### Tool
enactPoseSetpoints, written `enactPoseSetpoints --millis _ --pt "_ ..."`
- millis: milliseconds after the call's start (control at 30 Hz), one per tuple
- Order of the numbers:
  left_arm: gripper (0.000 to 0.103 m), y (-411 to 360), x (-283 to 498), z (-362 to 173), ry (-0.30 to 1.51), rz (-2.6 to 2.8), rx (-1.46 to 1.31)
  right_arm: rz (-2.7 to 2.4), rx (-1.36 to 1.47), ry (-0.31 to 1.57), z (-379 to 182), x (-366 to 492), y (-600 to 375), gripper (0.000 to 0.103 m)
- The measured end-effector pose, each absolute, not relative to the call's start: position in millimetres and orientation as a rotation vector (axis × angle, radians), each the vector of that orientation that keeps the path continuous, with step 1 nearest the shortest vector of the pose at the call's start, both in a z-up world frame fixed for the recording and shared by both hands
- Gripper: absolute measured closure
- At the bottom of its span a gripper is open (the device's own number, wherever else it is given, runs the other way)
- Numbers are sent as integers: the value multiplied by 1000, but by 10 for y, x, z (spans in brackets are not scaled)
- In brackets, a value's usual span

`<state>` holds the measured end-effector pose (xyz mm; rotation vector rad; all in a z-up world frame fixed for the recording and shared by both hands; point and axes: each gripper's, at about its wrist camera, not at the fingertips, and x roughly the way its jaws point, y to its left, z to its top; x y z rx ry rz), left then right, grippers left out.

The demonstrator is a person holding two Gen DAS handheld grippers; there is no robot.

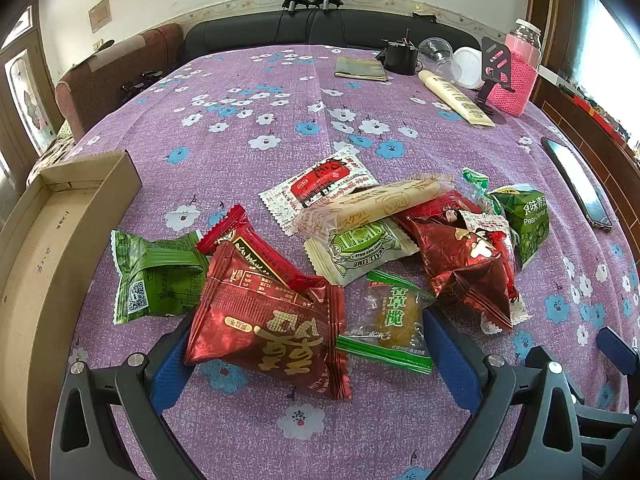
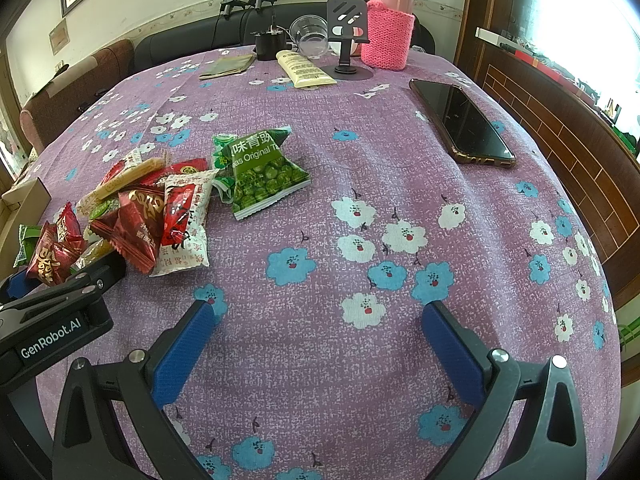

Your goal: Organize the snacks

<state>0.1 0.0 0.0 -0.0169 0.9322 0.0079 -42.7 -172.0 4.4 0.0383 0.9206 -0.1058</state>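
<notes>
A pile of snack packets lies on the purple flowered tablecloth. My left gripper is open, its blue fingers on either side of a red foil packet with gold writing and a clear olive candy packet. Behind them lie a green packet, a cream and green packet, a long biscuit bar, a white and red packet, a dark red foil packet and a green pea bag. My right gripper is open over bare cloth, right of the pile; the pea bag lies ahead of it.
An open cardboard box sits at the table's left edge. A phone lies on the right. At the far end stand a pink knit-sleeved bottle, a black phone stand, a cream tube, a clear cup and a flat packet.
</notes>
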Motion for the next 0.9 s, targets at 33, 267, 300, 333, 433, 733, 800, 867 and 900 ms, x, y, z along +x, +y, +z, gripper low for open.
enactPoseSetpoints --millis 33,267,300,333,433,733,800,867,900 --pt "0 1 0 0 932 8 -17 -106 38 921 44 -427 -1721 0" --pt "0 0 1 0 932 8 -17 -106 38 921 43 -426 -1720 0" --pt "0 0 1 0 932 8 -17 -106 38 921 43 -426 -1719 0" --pt "0 0 0 0 932 8 -17 -106 38 921 43 -427 -1719 0" --pt "0 0 1 0 932 8 -17 -106 38 921 43 -426 -1719 0" --pt "0 0 1 0 932 8 -17 -106 38 921 41 -426 -1719 0" --pt "0 0 0 0 932 8 -17 -109 40 921 42 -424 -1712 0" --pt "0 0 1 -1 932 8 -17 -119 50 922 42 -424 -1709 0" --pt "0 0 0 0 932 8 -17 -128 56 924 43 -426 -1704 0"
